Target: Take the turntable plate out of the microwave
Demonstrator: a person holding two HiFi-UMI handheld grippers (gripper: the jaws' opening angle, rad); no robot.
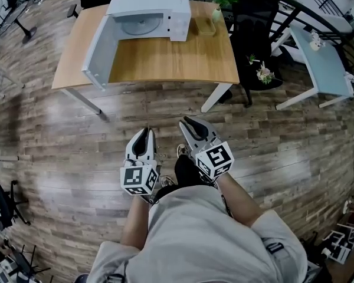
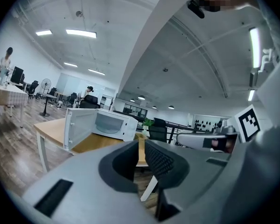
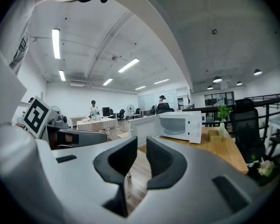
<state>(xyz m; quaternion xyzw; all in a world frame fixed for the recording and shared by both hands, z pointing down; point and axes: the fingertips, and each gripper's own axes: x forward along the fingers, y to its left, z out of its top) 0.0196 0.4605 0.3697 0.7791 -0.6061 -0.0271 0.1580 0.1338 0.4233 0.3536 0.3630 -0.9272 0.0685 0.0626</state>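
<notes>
A white microwave stands at the back of a wooden table, and its door hangs wide open to the left. Inside it the round glass turntable plate lies flat. I stand on the floor well short of the table. My left gripper and right gripper are side by side in front of my body, pointing toward the table. Both are open by a narrow gap and hold nothing. The left gripper view shows the microwave beyond the left gripper. The right gripper view shows the microwave beyond the right gripper.
A small vase with a plant and a little tray sit to the right of the microwave. A black chair and a light blue side table stand to the right. Wooden floor lies between me and the table. People work at far desks.
</notes>
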